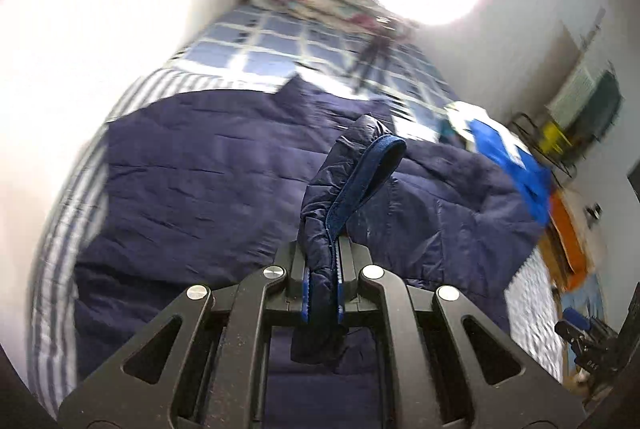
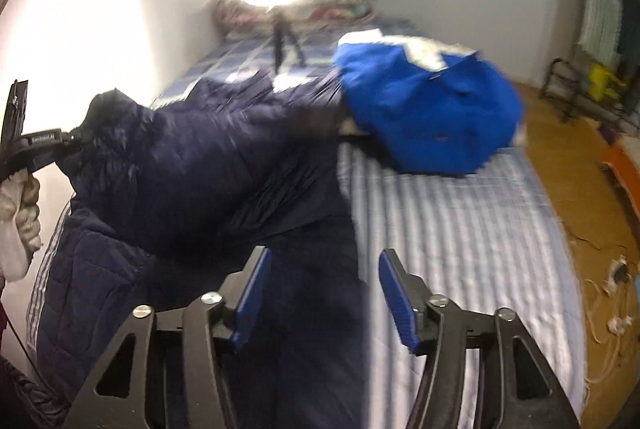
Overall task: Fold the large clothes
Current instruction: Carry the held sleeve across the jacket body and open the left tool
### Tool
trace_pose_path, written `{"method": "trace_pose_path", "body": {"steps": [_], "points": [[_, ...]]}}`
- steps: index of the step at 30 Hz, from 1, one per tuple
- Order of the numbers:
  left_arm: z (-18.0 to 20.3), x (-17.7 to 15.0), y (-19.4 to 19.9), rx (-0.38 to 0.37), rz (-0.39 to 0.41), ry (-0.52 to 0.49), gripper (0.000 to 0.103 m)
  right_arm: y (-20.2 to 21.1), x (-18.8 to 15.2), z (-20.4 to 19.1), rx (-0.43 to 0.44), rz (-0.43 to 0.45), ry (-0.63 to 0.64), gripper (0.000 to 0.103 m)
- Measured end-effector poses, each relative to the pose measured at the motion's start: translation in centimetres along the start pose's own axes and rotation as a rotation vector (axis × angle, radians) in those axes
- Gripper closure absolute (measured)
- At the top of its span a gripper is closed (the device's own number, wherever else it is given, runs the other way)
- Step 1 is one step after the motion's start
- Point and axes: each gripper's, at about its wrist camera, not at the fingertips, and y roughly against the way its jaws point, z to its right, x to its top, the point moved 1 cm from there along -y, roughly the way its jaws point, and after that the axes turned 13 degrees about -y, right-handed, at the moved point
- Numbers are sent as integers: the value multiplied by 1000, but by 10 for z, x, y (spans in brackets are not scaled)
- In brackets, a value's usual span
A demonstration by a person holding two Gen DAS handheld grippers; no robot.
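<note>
A navy quilted puffer jacket (image 1: 192, 181) (cuff (image 1: 352, 185) upward) is pinched by the left gripper (image 1: 322, 281); the right gripper's (image 2: 324, 293) fingers are spread.

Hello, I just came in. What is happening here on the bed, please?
A person is folding a dark navy quilted puffer jacket that is spread on a bed with a blue-and-white striped sheet. The left hand-held gripper is shut on the jacket's cuff and lifts that sleeve. The right hand-held gripper is open above the jacket and holds nothing. A bright blue garment lies bunched further up the bed.
</note>
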Motion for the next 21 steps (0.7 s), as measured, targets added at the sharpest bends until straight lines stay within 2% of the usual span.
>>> {"method": "trace_pose_path", "body": {"steps": [4, 11, 13, 16, 18, 19, 20, 21], "points": [[-36, 1, -15, 32, 7, 42, 96, -45, 29, -13, 33, -25, 21, 51], [-67, -1, -45, 67, 16, 59, 96, -115, 86, -34, 73, 13, -30, 51], [-70, -4, -54, 55, -4, 38, 96, -135, 95, -36, 49, 16, -36, 51], [-78, -10, -69, 75, -31, 24, 96, -168, 106, -29, -70, 8, -43, 53], [-86, -16, -80, 94, -79, 26, 91, -190, 108, -17, -151, -21, -67, 59], [-89, -18, -84, 107, -104, 28, 78, -196, 110, -12, -170, -28, -73, 64], [-95, -22, -89, 125, -138, 38, 69, -203, 108, -7, -186, -42, -83, 66], [-99, -24, -90, 133, -142, 43, 68, -209, 106, -1, -182, -55, -100, 66]]}}
